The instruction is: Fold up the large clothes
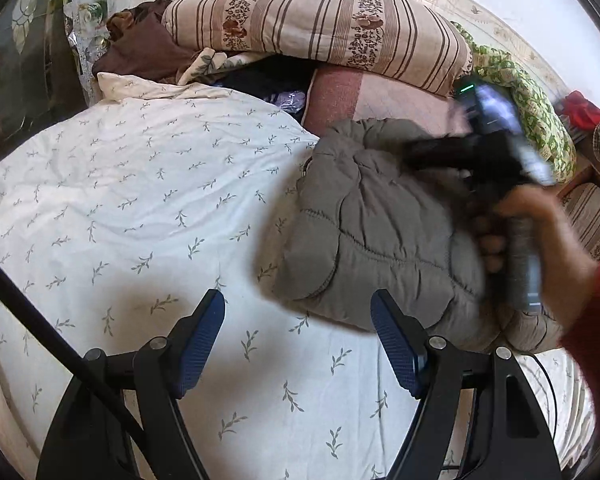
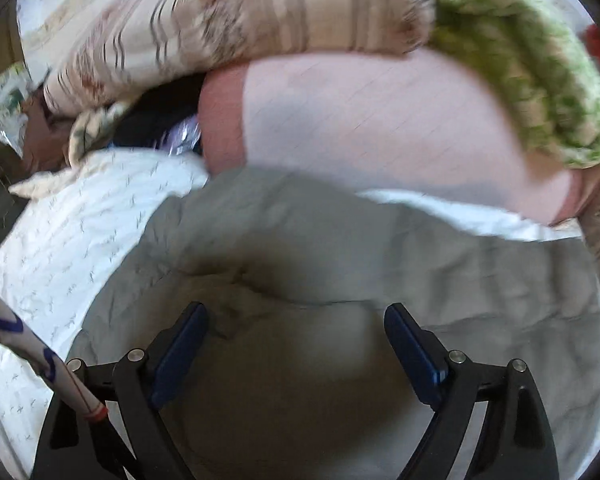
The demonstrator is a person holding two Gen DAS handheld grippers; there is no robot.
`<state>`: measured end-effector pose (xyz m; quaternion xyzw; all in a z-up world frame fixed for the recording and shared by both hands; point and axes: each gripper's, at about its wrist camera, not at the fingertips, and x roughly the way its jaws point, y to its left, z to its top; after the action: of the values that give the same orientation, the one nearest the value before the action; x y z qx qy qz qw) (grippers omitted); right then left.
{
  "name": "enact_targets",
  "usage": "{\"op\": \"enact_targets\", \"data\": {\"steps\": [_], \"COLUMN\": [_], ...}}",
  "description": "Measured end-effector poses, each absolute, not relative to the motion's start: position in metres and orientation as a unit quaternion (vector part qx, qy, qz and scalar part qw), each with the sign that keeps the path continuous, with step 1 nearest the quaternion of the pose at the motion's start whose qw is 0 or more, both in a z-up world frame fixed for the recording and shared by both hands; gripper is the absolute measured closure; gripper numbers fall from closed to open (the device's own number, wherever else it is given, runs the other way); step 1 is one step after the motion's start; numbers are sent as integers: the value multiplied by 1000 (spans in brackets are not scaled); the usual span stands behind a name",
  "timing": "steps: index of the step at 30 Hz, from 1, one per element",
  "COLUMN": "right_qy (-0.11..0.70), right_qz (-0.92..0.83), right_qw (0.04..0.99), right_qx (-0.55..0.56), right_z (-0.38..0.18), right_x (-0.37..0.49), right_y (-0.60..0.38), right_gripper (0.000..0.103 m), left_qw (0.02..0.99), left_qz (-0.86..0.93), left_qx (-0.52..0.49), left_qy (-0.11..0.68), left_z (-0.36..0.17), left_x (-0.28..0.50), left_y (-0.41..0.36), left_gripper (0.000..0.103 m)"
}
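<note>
A grey quilted jacket [image 1: 376,224] lies bunched on the white leaf-print bed sheet [image 1: 140,200], right of centre in the left wrist view. My left gripper [image 1: 298,340] is open and empty, just in front of the jacket's near edge. The right gripper's body [image 1: 496,152], blurred, sits over the jacket's far right side, held by a hand in a red sleeve. In the right wrist view the jacket [image 2: 320,272] fills the lower frame. My right gripper [image 2: 296,350] is open just above it, with nothing between the fingers.
A striped floral pillow [image 1: 320,28] lies on a pink cushion [image 1: 364,96] behind the jacket. A green patterned blanket [image 1: 532,100] is at the right. Brown clothing [image 1: 140,48] is heaped at the back left. A black cable [image 1: 52,328] crosses the lower left.
</note>
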<state>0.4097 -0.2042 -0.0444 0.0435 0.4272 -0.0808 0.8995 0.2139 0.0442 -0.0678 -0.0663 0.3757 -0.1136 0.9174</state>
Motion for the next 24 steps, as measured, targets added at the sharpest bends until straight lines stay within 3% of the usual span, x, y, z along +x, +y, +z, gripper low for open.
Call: {"op": "enact_targets", "data": {"steps": [3,5,8,12,17,24], "right_qy": [449,455,442,399,412,458], "right_qz": [-110,-123,-125,-120,-207,-287], "right_qw": [887,882,888,909,887,830], "right_qx": [9,-9,-10,5,25,140], "right_z": [-75,-83,-64,-23,-19,-78], "right_x": [437,446,436,392,355,328], "right_y": [-196,-194,-195,-220,-313,-443], "right_gripper": [1,1,9,8,8,8], "left_qw": [916,914,914,916,915,915], "left_qz": [-115,-117,-116,-111,-111,-108], "left_qx": [-66,-69,-72,-69,-61,-50], "left_qy": [379,382,381,379,384,385], "left_z": [-69,-70,-69,-69,-72,-72], "left_x": [216,217,215,213,212,218], "left_y": [44,46,47,46,41,41], "left_gripper": [28,28,28,28,28,28]}}
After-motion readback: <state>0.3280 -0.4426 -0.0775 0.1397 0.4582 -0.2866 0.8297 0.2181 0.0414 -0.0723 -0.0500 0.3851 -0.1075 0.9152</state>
